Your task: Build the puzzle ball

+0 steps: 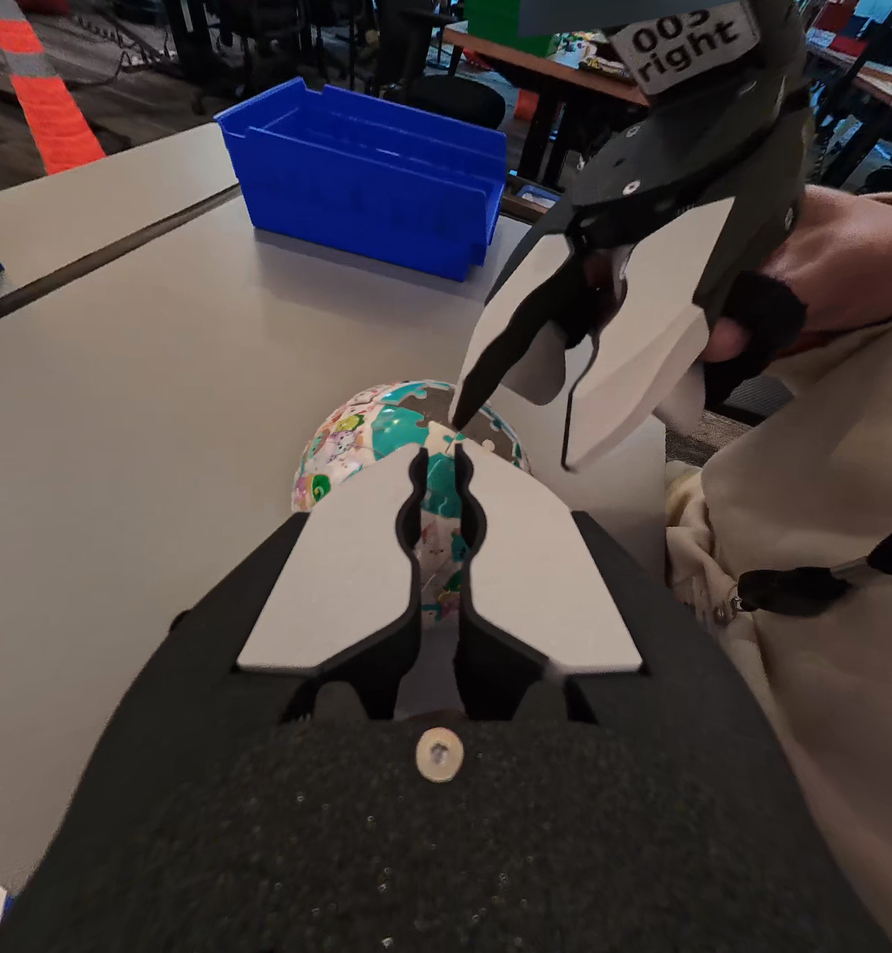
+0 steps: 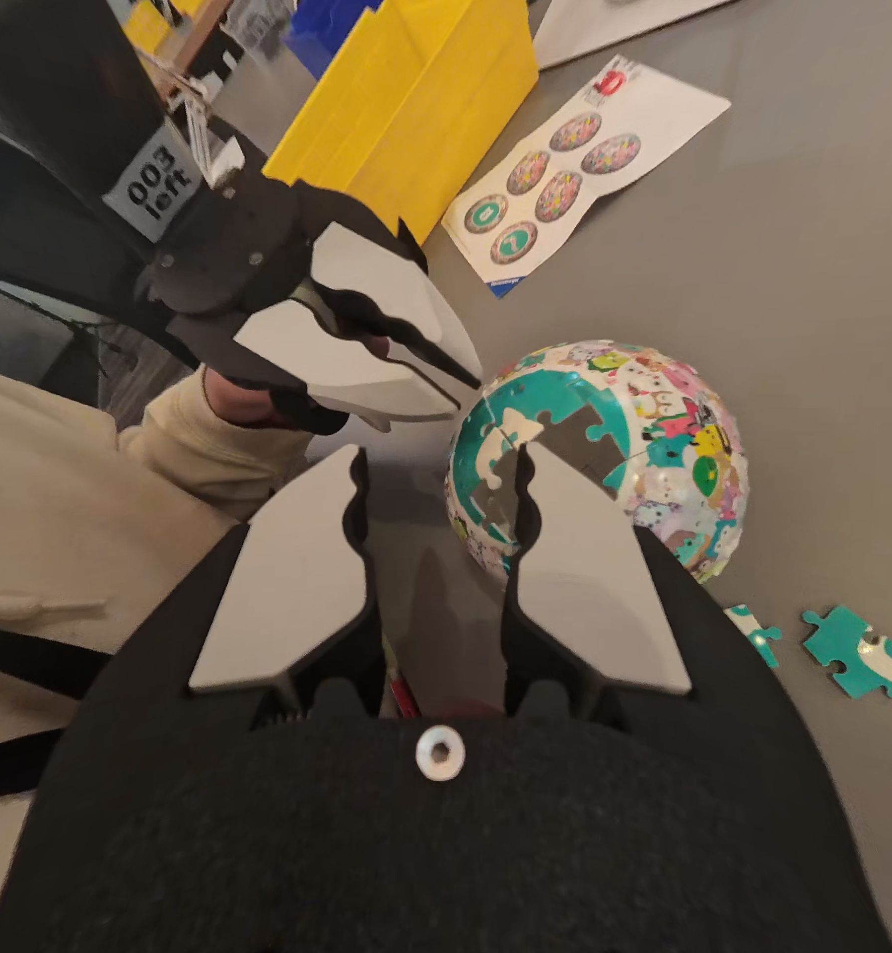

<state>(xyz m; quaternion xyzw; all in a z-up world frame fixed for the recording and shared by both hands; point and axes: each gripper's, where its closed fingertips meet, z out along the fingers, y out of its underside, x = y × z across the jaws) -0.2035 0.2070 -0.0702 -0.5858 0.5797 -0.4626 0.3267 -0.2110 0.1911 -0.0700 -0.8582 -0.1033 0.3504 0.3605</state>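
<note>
The puzzle ball (image 1: 361, 443) rests on the grey table (image 1: 149, 387), mostly built, with a dark unfilled gap (image 2: 583, 438) in its teal cap. My left gripper (image 1: 439, 454) is over the ball's near side; its fingers are almost together with a narrow slit and nothing between them. It also shows in the right wrist view (image 2: 467, 394), tips right at the ball's (image 2: 639, 438) edge. My right gripper (image 2: 441, 454) is open and empty. One of its fingertips (image 1: 456, 423) touches the ball's top at the gap's rim. Two loose teal pieces (image 2: 856, 652) (image 2: 755, 631) lie beside the ball.
A blue bin (image 1: 366, 180) stands behind the ball at the table's far side. A yellow bin (image 2: 407, 103) and a printed instruction sheet (image 2: 578, 170) lie beyond the ball. A person's cream sleeve (image 1: 820, 515) is close on the right. Left and right tips are no more than a few centimetres apart.
</note>
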